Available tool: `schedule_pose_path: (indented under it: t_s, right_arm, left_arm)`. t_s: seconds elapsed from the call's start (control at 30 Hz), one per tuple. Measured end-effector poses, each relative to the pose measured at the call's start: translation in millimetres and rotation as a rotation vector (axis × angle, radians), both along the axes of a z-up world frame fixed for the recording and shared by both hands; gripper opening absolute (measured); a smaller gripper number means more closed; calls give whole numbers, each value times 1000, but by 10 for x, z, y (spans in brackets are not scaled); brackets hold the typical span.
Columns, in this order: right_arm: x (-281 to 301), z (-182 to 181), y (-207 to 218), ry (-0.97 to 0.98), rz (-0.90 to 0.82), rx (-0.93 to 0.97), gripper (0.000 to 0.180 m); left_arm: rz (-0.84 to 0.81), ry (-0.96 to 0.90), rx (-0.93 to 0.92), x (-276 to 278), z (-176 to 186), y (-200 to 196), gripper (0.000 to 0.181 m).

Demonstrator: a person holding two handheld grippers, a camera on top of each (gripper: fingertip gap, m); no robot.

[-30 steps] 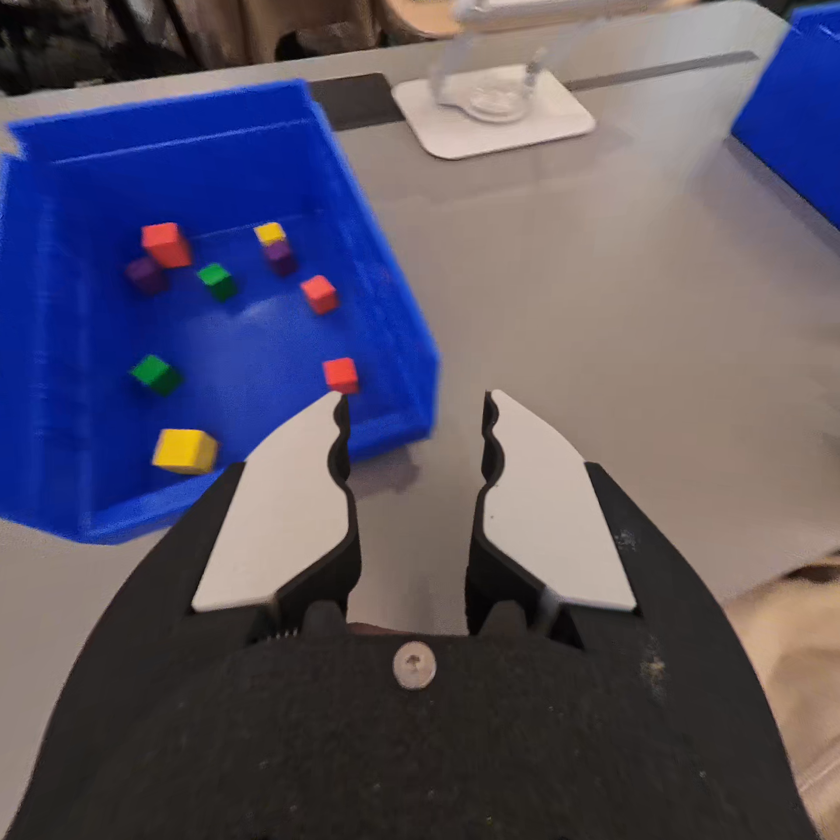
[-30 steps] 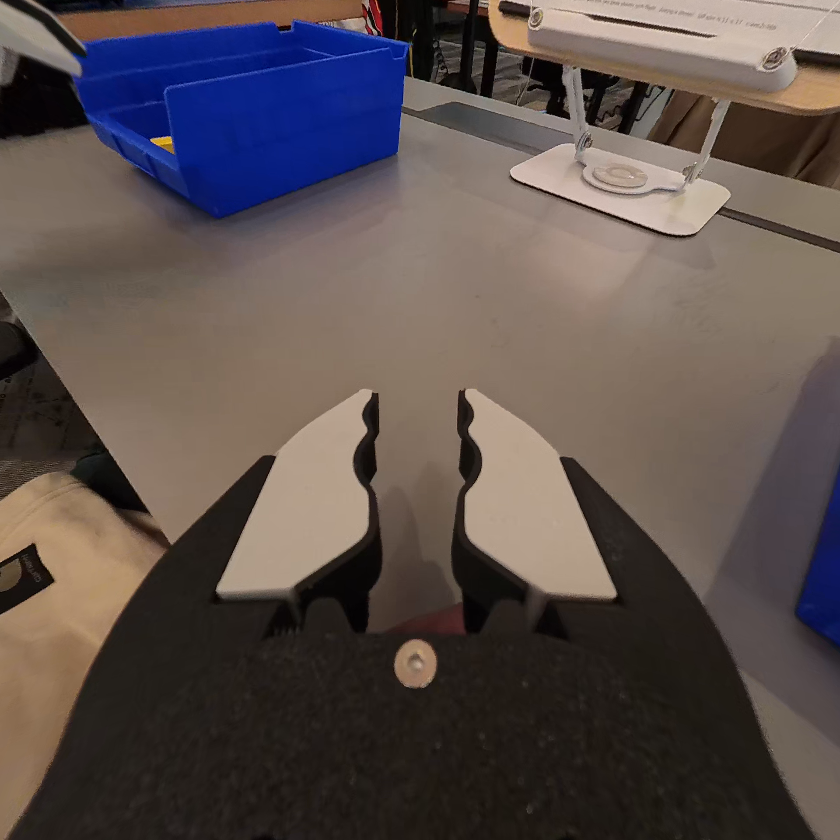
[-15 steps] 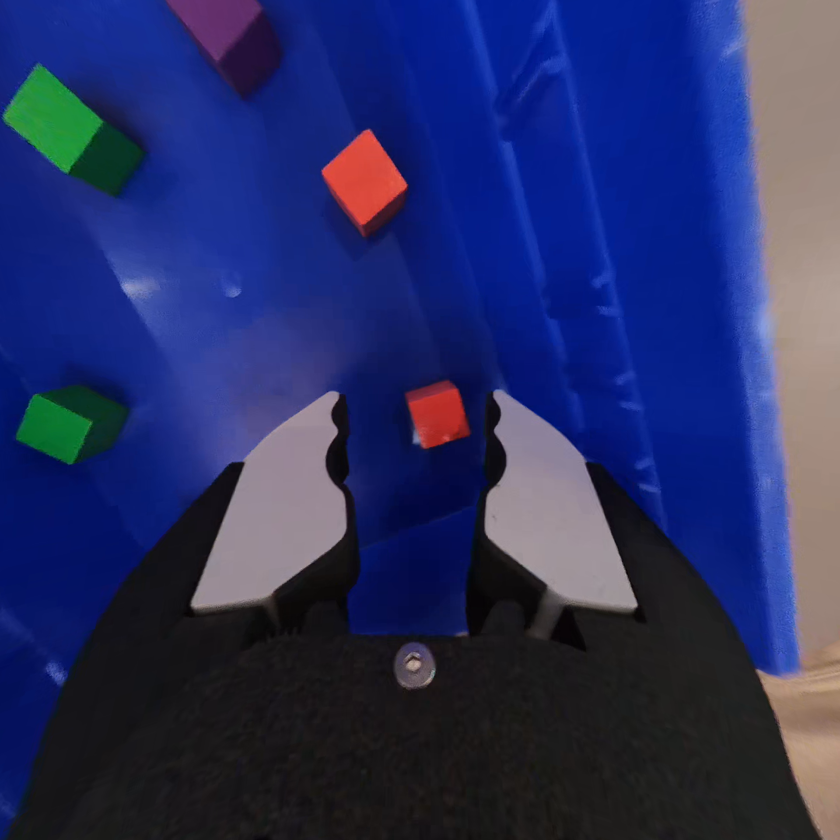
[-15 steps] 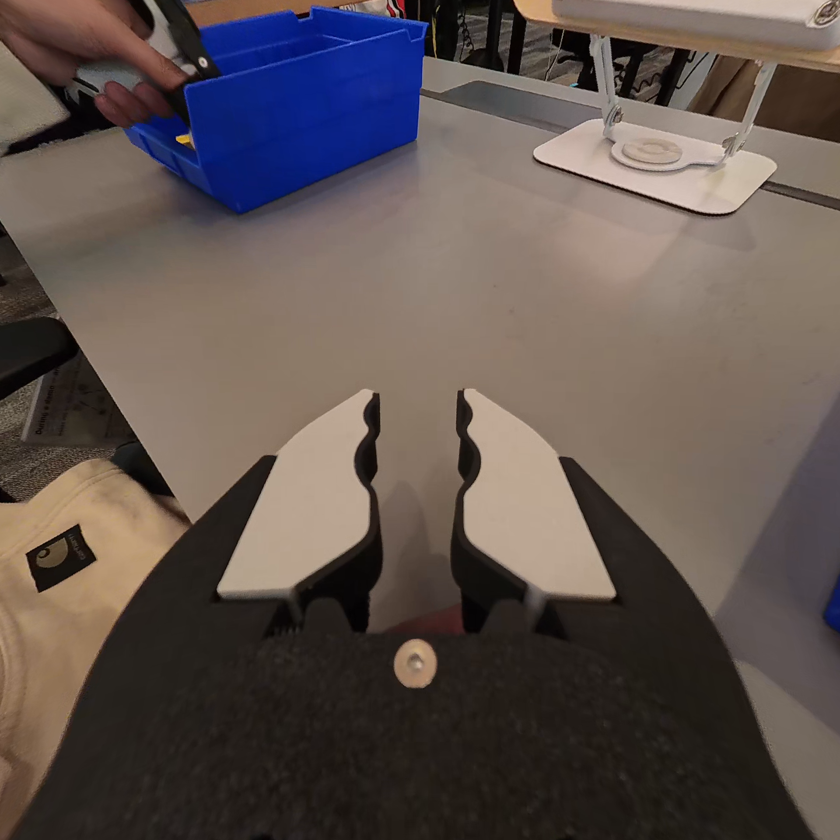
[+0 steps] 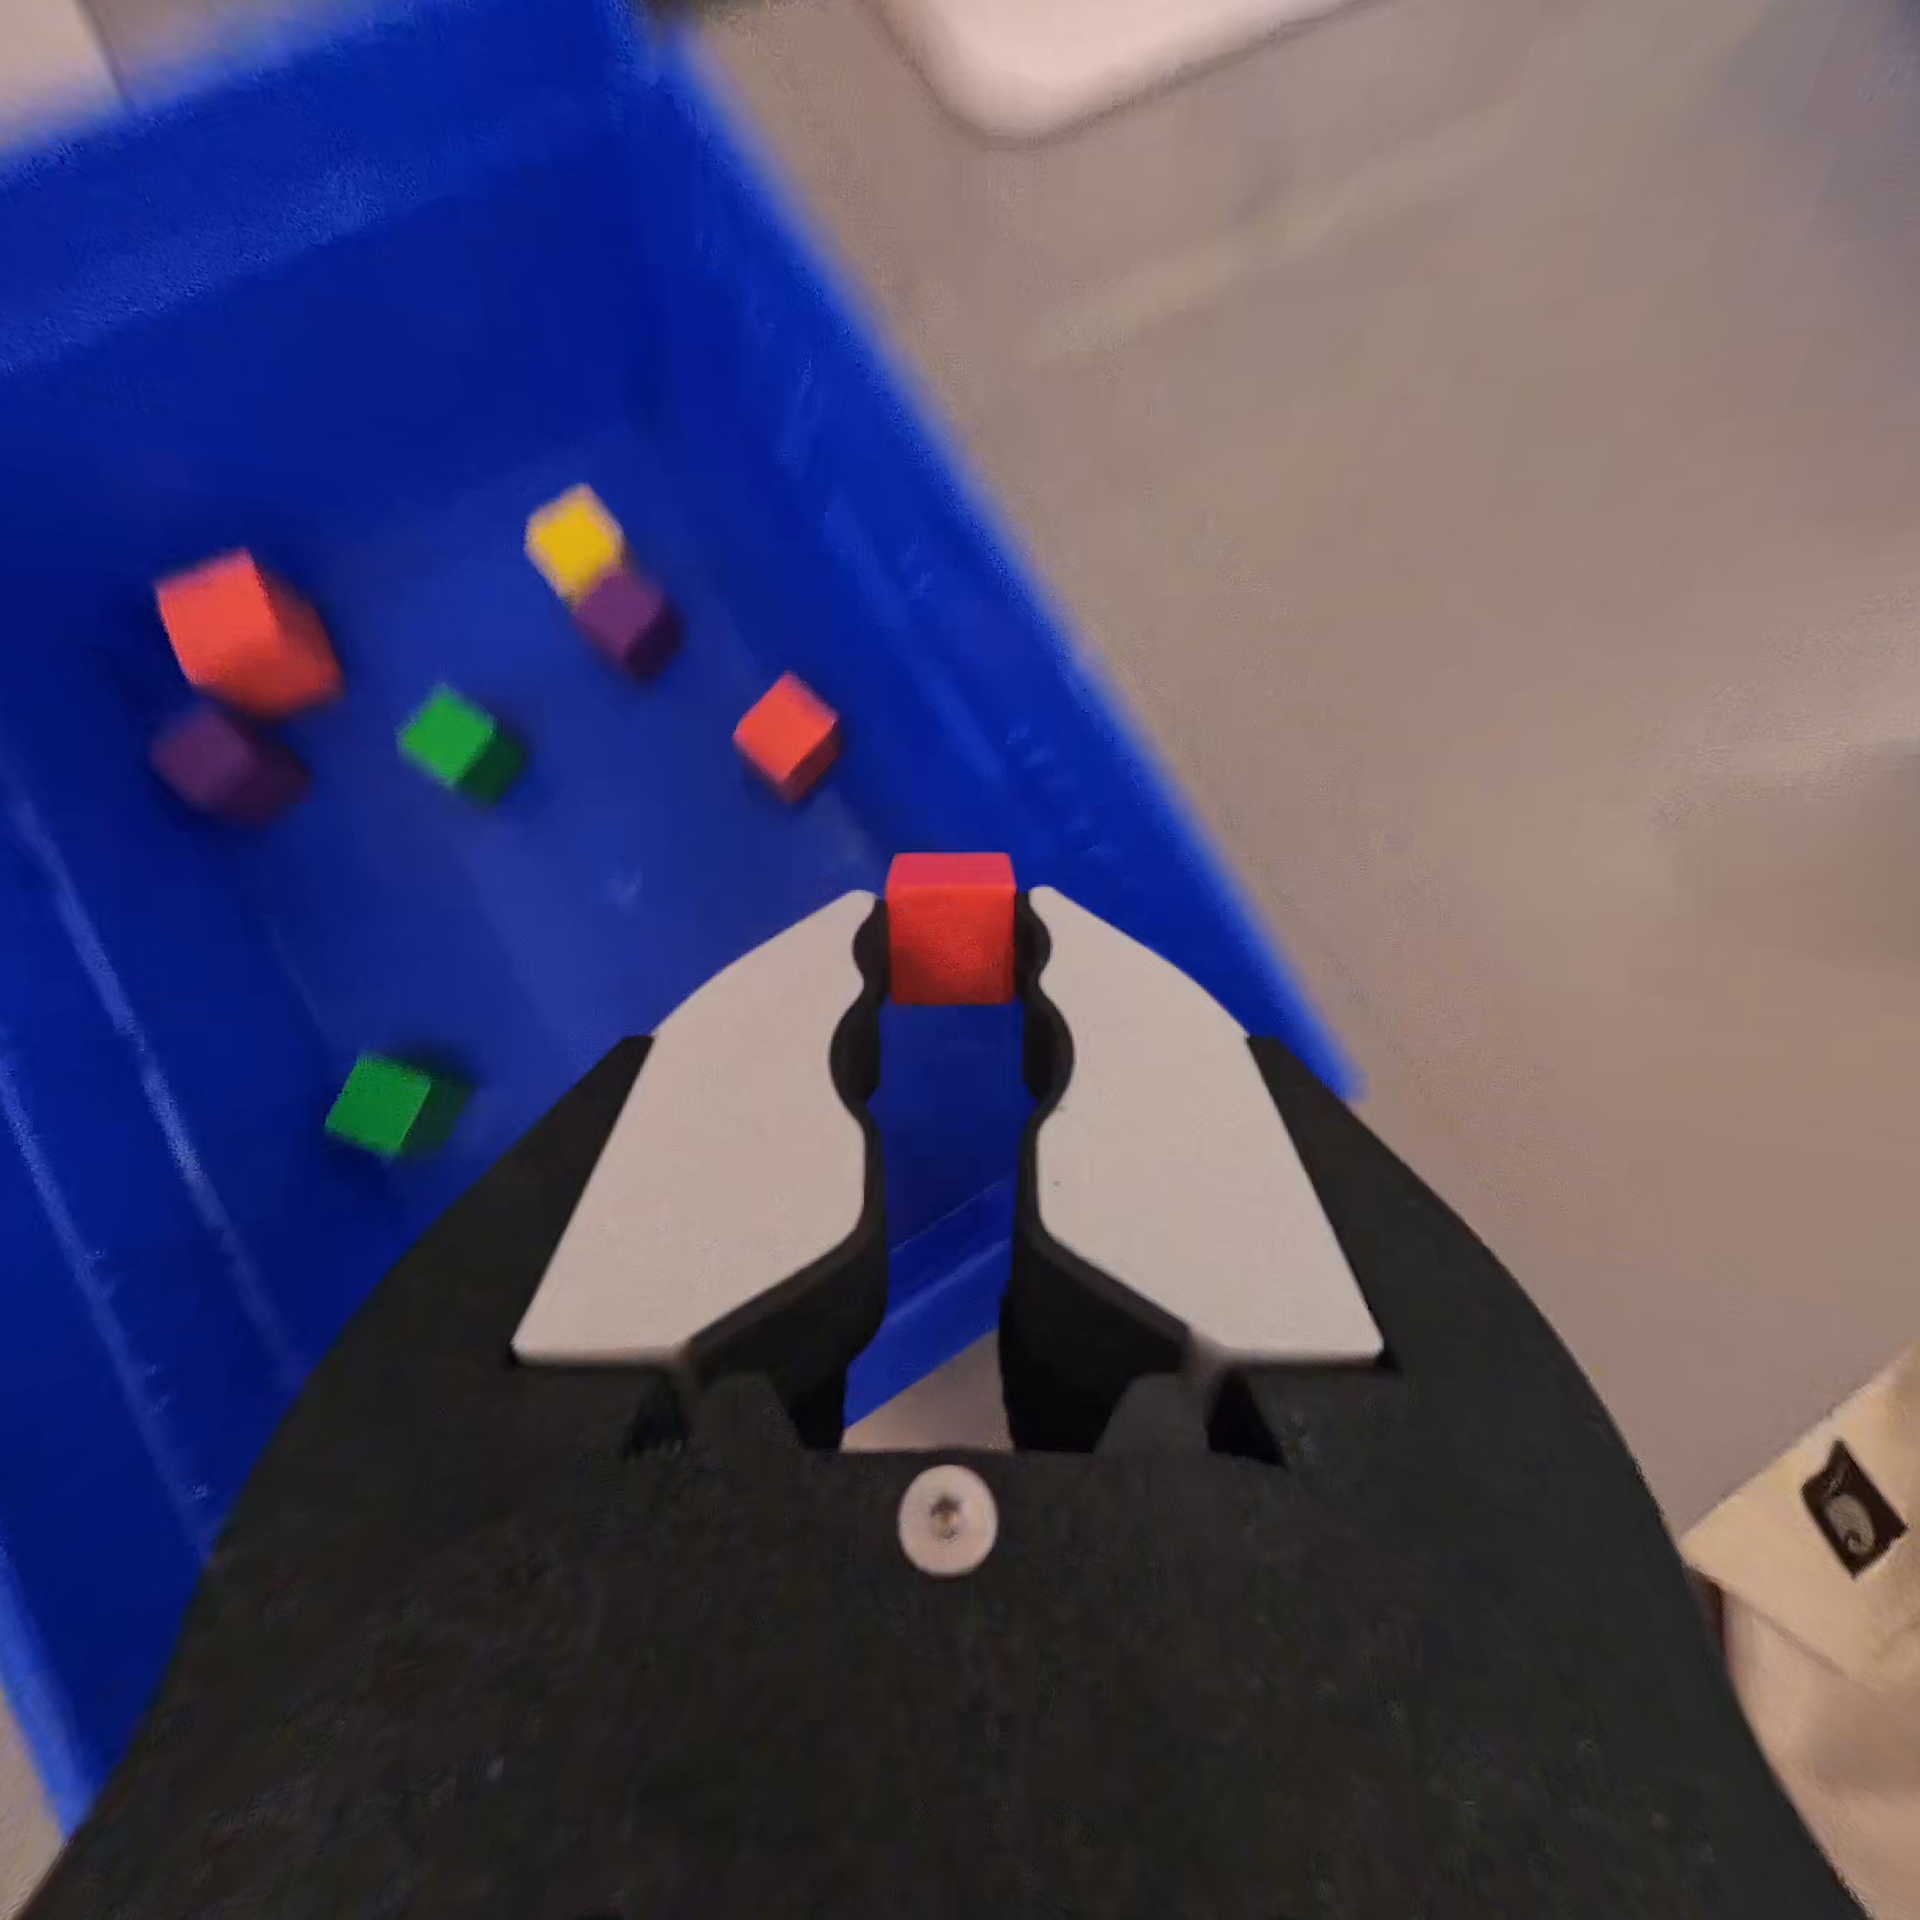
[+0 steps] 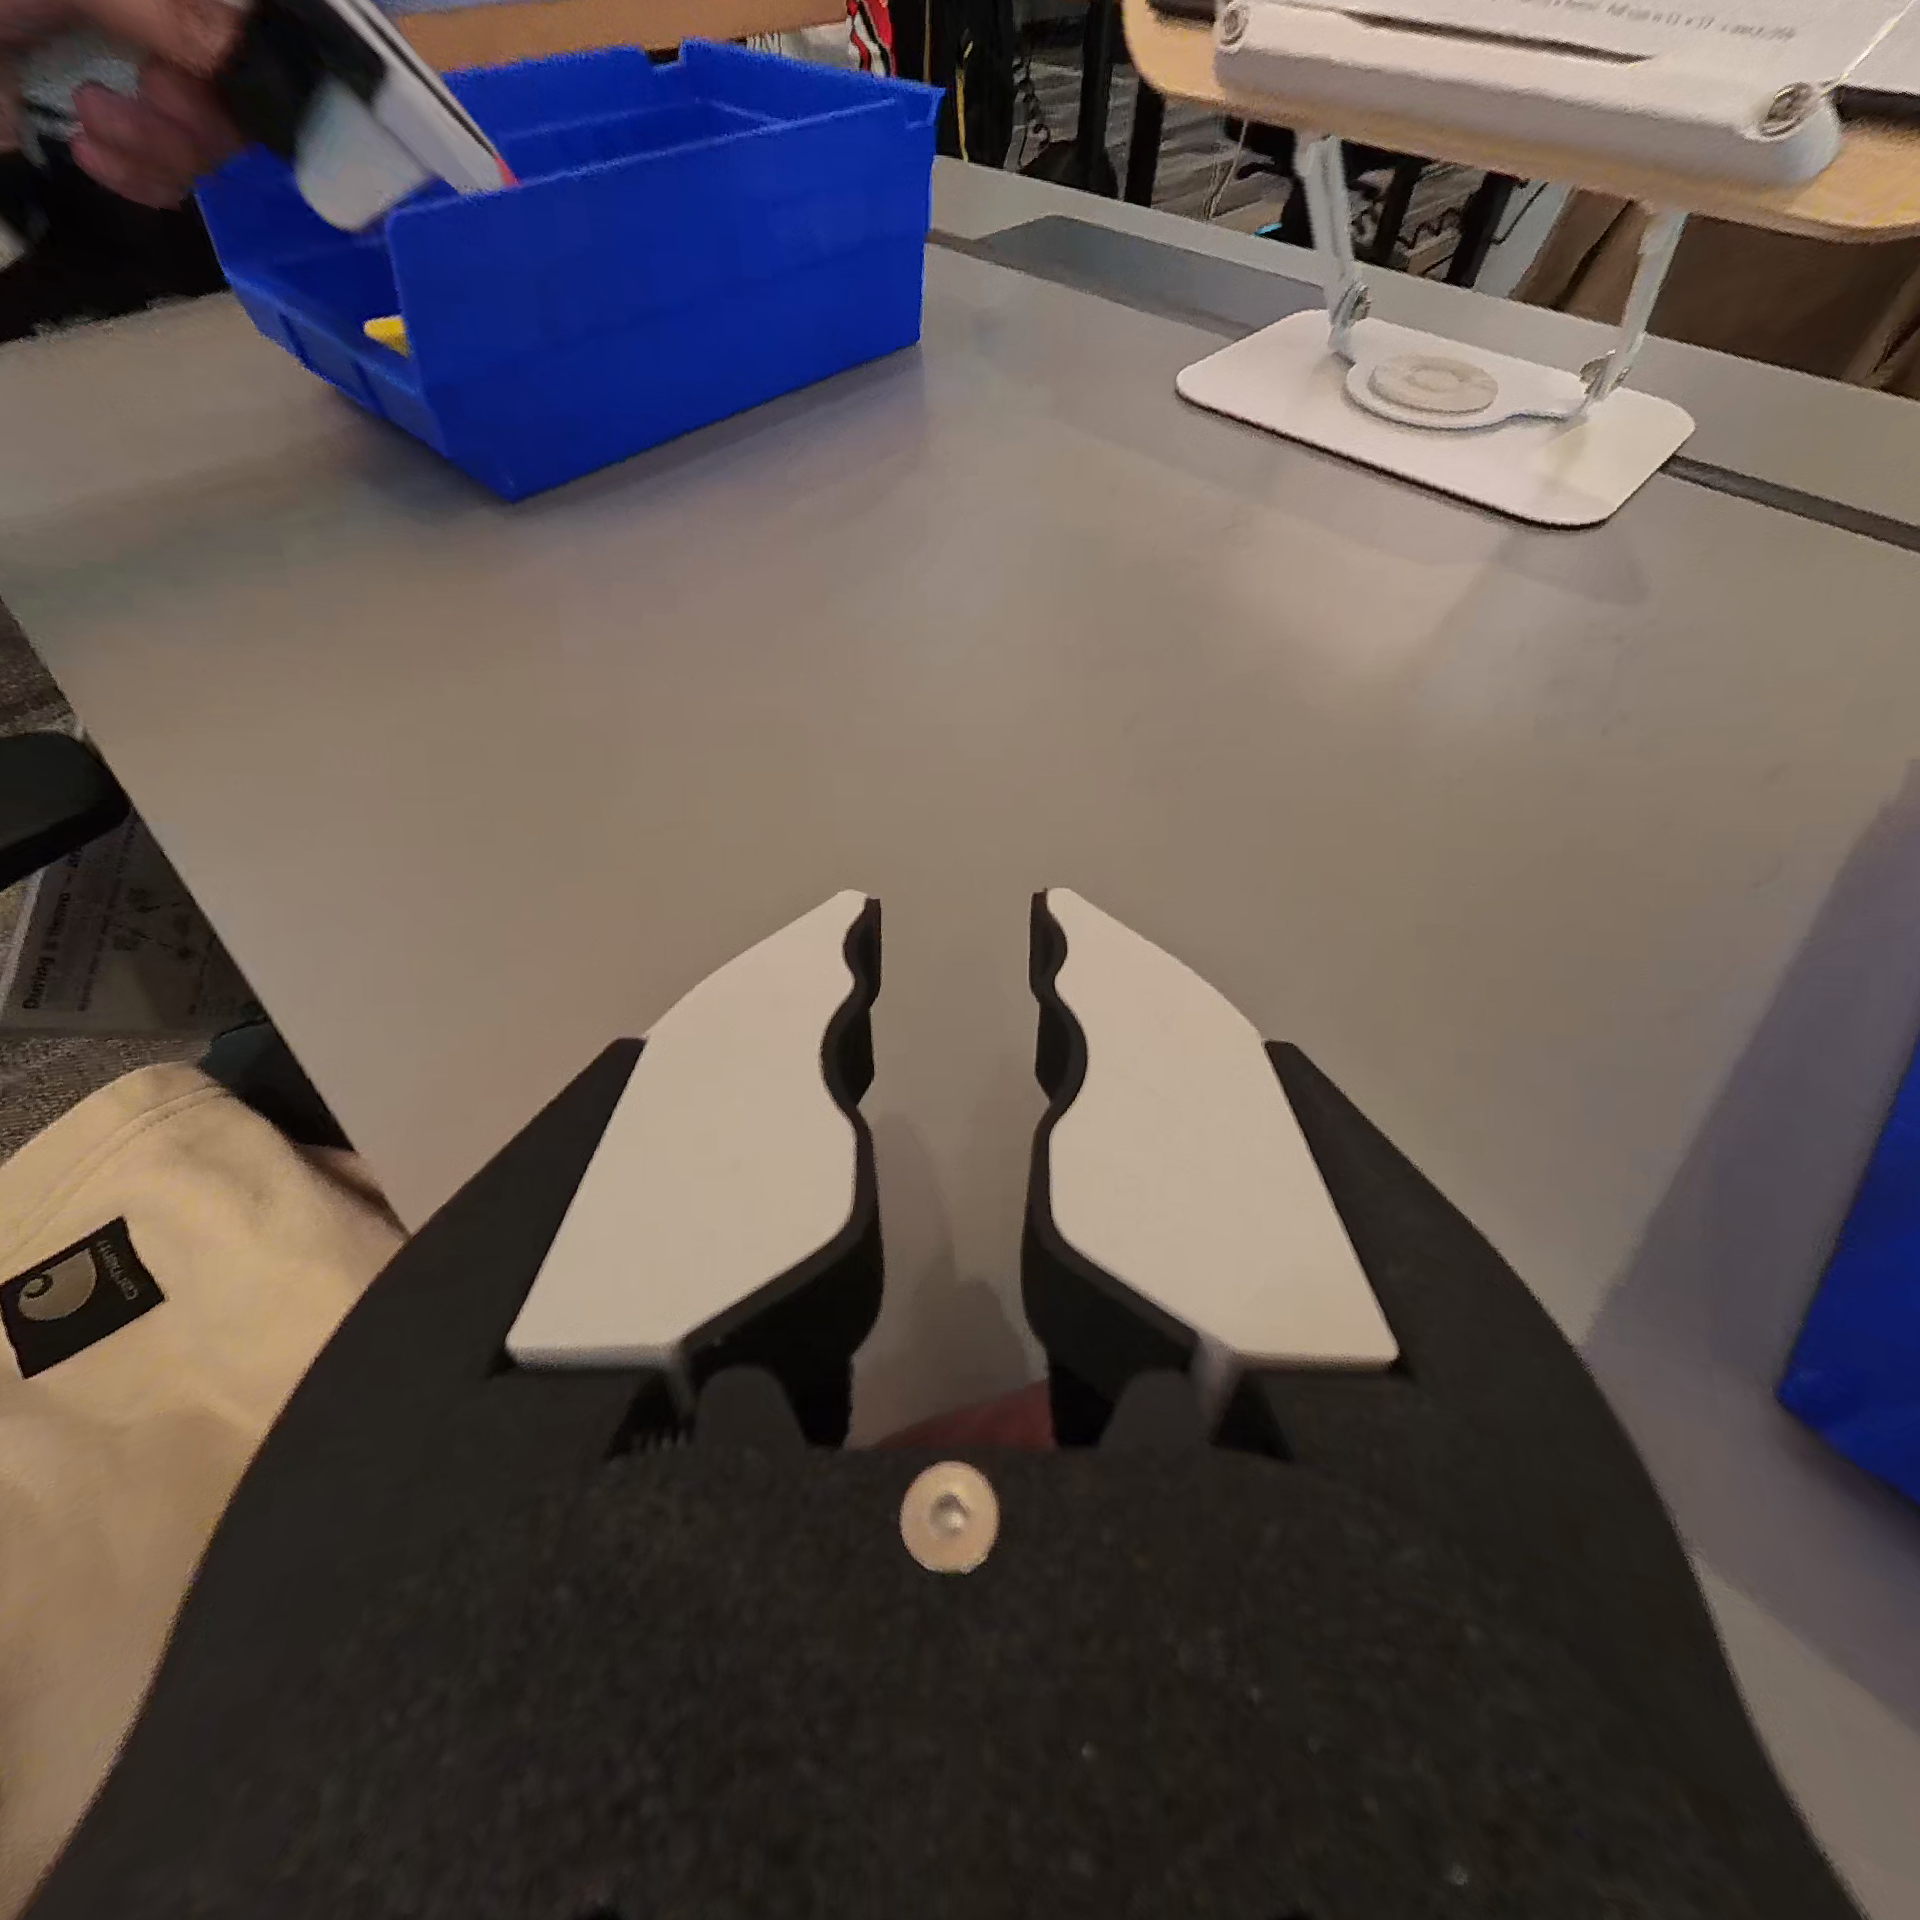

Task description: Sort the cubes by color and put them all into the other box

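- Left wrist view: left gripper point(image 5: 950, 940) has its fingertips clamped on a small red cube point(image 5: 950, 928), one tip on each side face, the cube sitting square at the very ends of the fingers
- Held cube hangs above the near right corner of the blue box point(image 5: 727, 312), clear of the floor of the box as far as the blur allows me to judge
- Cubes left on the box floor: two red point(image 5: 787, 734), two green point(image 5: 457, 741), two purple point(image 5: 623, 620) and a yellow one point(image 5: 574, 540) that touches a purple one
- Step in hand, as I judge it: lifting the red cube out and carrying it to the other box point(image 6: 1860, 1299); done well, the grip keeps steady pressure because the hold is only at the tips, and the lift goes straight up until the cube clears the right wall before it swings across the grey table point(image 5: 1507, 623)
- Right wrist view: right gripper point(image 6: 956, 925) holds nothing, its fingers parted with a moderate gap, hovering over bare table
- Farther off in this view, the left gripper point(image 6: 395, 135) dips over the blue box point(image 6: 665, 281), a hand point(image 6: 125, 125) behind it; a yellow cube point(image 6: 387, 330) shows through the box's low front
- Blue edge of the other box sits at the right border, well apart from the first; a white stand point(image 6: 1444, 416) lies between and behind
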State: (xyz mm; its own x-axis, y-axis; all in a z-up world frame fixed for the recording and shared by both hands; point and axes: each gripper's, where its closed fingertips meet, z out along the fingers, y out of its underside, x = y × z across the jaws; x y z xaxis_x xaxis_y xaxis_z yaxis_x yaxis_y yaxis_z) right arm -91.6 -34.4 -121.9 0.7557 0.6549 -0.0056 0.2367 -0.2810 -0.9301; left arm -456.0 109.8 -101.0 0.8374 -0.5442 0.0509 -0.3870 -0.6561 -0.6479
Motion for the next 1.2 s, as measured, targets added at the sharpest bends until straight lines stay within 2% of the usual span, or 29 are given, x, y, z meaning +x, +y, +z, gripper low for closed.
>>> schedule_pose_path:
  t_s: [0.1,0.17,0.3,0.43,0.5,0.57,0.67,0.77,0.87,0.93,1.0,1.03,1.1,1.2]
  right_arm:
    - [92,67,79,88,-25,-39,27]
    - [165,161,143,170,-50,-49,27]
    - [361,309,300,250,-160,16,27]
    - [344,277,347,246,-182,29,33]
    - [208,272,334,266,-127,5,33]
    - [-116,299,238,344,36,-93,33]
    - [-704,486,-58,625,374,-411,38]
    - [-1031,706,-178,915,562,-696,37]
    - [-1158,788,-144,1110,625,-877,38]
    - [-1168,813,-120,1180,654,-908,38]
    - [-1215,685,-124,1109,621,-909,40]
    - [-1192,699,-96,1135,611,-888,38]
    - [-1165,706,-96,1150,625,-885,23]
    - [-1151,644,-88,1116,610,-831,22]
  left_arm:
    - [-153,-215,275,422,521,-346,22]
    - [-250,-301,384,680,666,-644,22]
    - [-300,-421,386,1083,559,-1004,22]
    - [-363,-391,292,1350,224,-1099,22]
    - [-437,-462,290,1526,248,-1159,22]
    - [-556,-547,348,1757,392,-1257,22]
    - [-736,-611,520,2115,585,-1382,22]
    - [-867,-626,629,2414,627,-1471,22]
    - [-946,-605,650,2603,585,-1528,22]
    - [-970,-561,650,2667,521,-1535,22]
    - [-1004,-531,643,2704,456,-1576,22]
    - [-1006,-515,647,2715,429,-1580,22]
    - [-1005,-486,661,2728,391,-1574,22]
    - [-968,-393,690,2736,317,-1536,23]
